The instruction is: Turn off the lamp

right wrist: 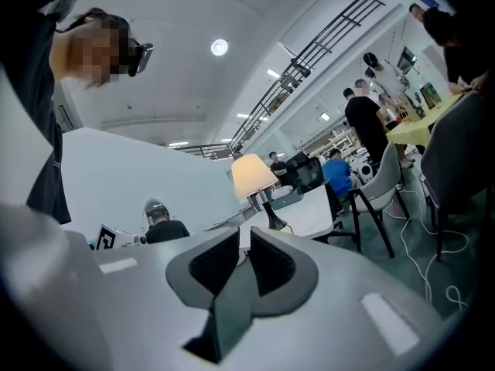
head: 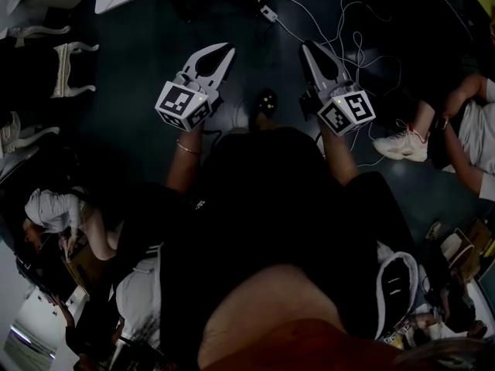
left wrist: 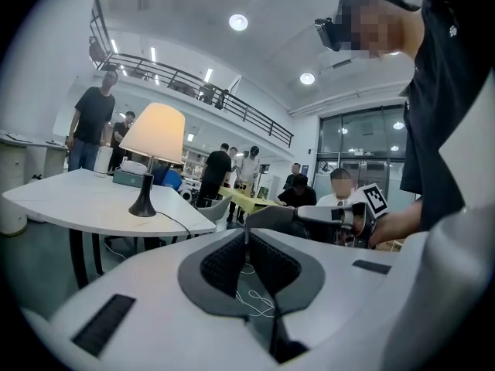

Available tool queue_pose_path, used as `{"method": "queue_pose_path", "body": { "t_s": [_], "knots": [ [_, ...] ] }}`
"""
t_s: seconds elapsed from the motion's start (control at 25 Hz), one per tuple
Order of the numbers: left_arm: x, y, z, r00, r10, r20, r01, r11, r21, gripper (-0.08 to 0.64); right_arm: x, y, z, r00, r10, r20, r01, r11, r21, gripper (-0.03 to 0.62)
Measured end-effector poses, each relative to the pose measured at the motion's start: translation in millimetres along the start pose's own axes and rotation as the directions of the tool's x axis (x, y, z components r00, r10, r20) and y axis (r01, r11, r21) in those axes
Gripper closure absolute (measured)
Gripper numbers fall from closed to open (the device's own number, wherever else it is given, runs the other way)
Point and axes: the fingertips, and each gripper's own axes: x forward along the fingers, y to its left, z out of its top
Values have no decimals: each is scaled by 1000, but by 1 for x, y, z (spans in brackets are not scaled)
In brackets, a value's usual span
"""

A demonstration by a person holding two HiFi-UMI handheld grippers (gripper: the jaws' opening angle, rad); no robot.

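Since lit lamp (left wrist: 155,141) stands far off on table (left wrist: 69,195), ten o'clock of left gripper (head: 229,50), both aim there: left closed, right gripper (head: 308,46) barely parted, empty.

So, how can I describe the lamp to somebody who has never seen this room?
Look at the white table in the open hall. The lamp stands on it, in front of a low greenish box. It alone glows: a cream cone shade on a thin black stem with a flared base.
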Motion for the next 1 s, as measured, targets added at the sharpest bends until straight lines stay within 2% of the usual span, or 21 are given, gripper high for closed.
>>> {"method": "queue_pose_path", "body": {
  "t_s": [0.24, 0.4, 0.56, 0.72, 1.0],
  "knots": [
    [25, 13, 0, 1000, -22, -20, 22, 999, 27, 552, 15, -18, -2, 1000, 0, -19, -1, 1000, -15, 571],
    [42, 19, -4, 998, -45, -34, 45, 999, -6, 552, 19, -26, -4, 1000, -15, -27, 15, 1000, -7, 563],
    [65, 31, -14, 992, -86, -88, 85, 996, -15, 552, 28, -35, -3, 999, -40, -27, 40, 999, -6, 560],
    [91, 47, -22, 988, -122, -93, 117, 991, -65, 552, 35, -49, -7, 997, -79, -27, 79, 997, -4, 554],
    [120, 79, -35, 981, -148, -129, 143, 989, -47, 551, 68, -65, -26, 992, -122, -38, 122, 993, -4, 538]
  ]
}}
